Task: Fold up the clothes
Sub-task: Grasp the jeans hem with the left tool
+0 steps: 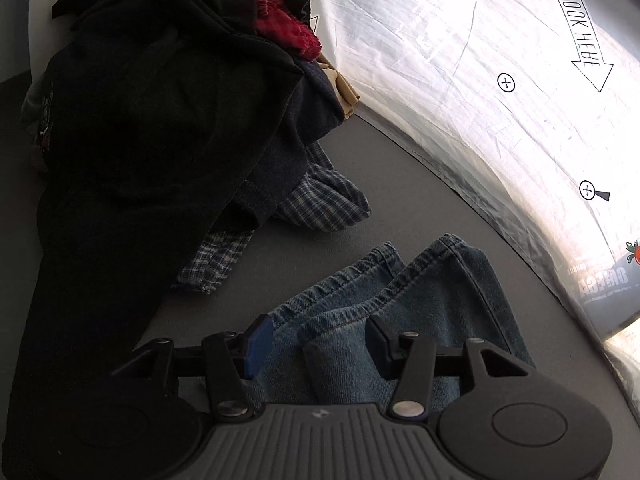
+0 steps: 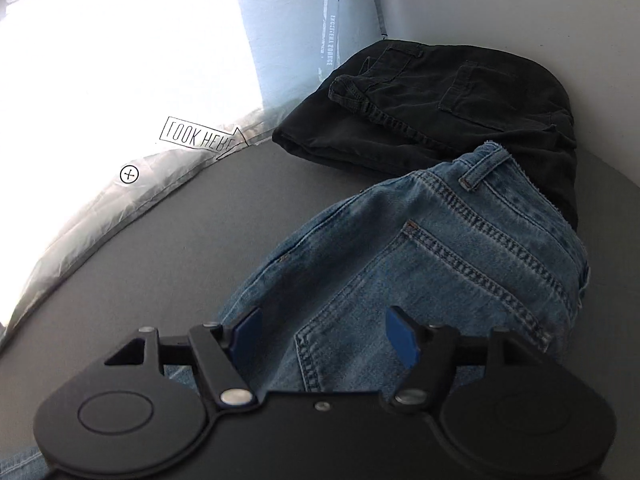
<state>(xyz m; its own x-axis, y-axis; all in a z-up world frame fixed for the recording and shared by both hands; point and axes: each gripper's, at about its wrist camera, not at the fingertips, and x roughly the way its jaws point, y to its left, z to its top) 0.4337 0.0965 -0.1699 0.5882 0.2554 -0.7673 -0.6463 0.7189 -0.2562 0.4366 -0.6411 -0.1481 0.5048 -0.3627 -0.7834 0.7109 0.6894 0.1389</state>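
Blue jeans lie on the grey tabletop (image 1: 384, 168). In the left wrist view their two leg hems (image 1: 404, 288) reach out past my left gripper (image 1: 318, 338). Its blue pads (image 1: 258, 344) stand apart on either side of one leg and do not press it. The right wrist view shows the waist end with a back pocket and a belt loop (image 2: 444, 248). My right gripper (image 2: 324, 338) hovers over that denim with its jaws wide apart and nothing pinched between the fingers.
A heap of dark clothes (image 1: 160, 128) with a red garment (image 1: 288, 28) and a plaid shirt (image 1: 324, 200) fills the left. Folded black trousers (image 2: 432, 108) lie beyond the jeans' waist. A bright white printed sheet (image 1: 480, 60) borders the far edge.
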